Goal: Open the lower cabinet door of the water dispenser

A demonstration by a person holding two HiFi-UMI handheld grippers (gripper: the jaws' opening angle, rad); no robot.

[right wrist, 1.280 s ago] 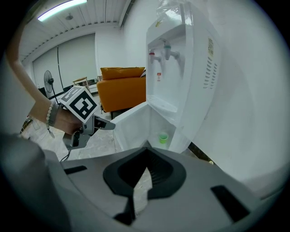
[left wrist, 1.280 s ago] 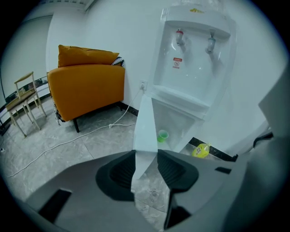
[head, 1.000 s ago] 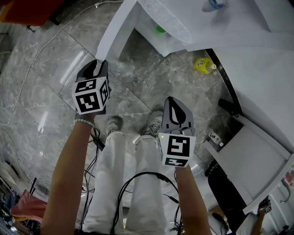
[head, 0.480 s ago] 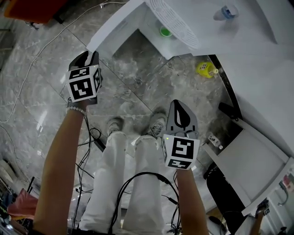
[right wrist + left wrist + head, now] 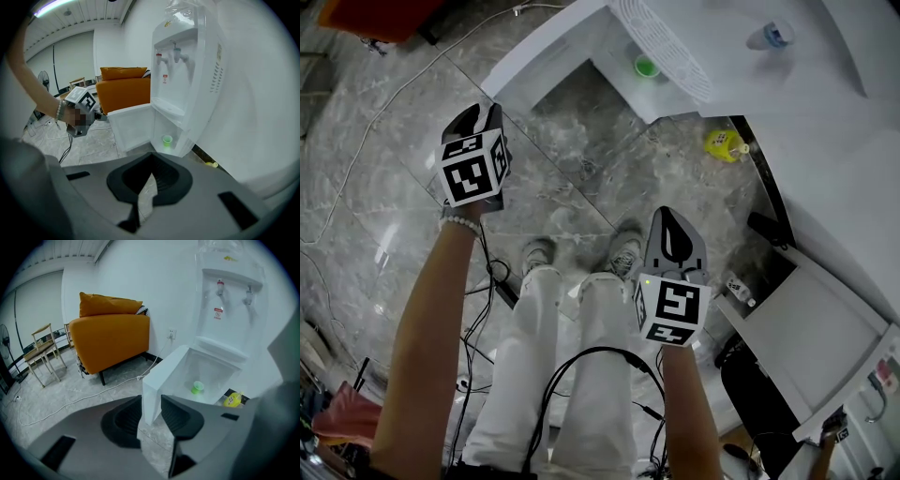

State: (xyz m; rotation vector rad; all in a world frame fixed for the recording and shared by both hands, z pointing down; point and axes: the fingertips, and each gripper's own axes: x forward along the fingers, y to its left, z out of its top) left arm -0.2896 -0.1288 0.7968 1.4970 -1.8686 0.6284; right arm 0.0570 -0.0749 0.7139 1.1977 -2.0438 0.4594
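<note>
The white water dispenser (image 5: 187, 70) stands against the wall. Its lower cabinet door (image 5: 544, 52) hangs wide open to the left. My left gripper (image 5: 476, 114) is at the door's free end. In the left gripper view the door's end edge (image 5: 151, 399) fills the gap between the half-closed jaws, so the gripper (image 5: 151, 404) is shut on it. A green cup (image 5: 197, 387) sits inside the open cabinet. My right gripper (image 5: 672, 220) hangs over the floor in front of the dispenser, shut and holding nothing, well apart from the door (image 5: 129, 124).
A yellow object (image 5: 724, 142) lies on the floor by the dispenser's right side. An orange sofa (image 5: 110, 341) and chairs stand to the left. Black cables (image 5: 591, 361) trail by the person's legs. A white bench (image 5: 806, 319) is at the right.
My left gripper has moved left with the door's end, and the door has swung wider open. The right gripper has kept its place.
</note>
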